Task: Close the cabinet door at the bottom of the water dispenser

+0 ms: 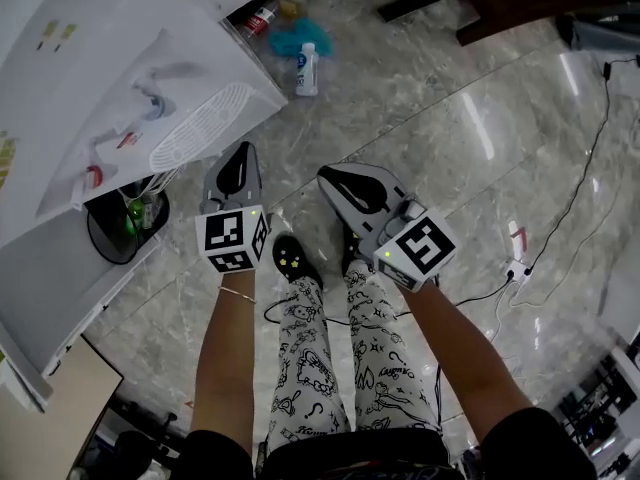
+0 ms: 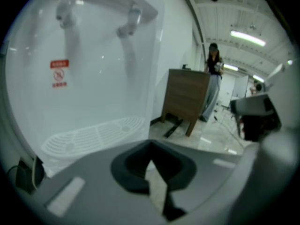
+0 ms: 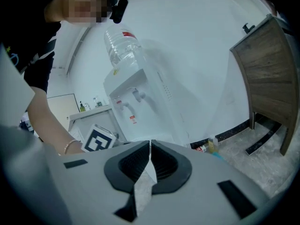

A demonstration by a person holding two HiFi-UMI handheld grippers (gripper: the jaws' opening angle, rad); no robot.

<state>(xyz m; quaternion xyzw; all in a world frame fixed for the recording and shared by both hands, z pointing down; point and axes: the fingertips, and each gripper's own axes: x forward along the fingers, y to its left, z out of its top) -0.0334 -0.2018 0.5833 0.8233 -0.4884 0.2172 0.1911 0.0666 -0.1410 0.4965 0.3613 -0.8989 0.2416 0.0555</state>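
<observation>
Closing not yet begun.
Left gripper (image 1: 240, 158) and right gripper (image 1: 335, 178), jaws pressed together and empty, hang clear of water dispenser (image 1: 120, 108); cabinet door (image 1: 60, 298) seemingly open.

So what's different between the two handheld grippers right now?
The left gripper sits close to the drip tray of the water dispenser; the right gripper hangs farther out over the floor. The left points straight ahead, while the right is angled towards the dispenser. Shared: both have jaws together with nothing held, and each carries a marker cube.
</observation>
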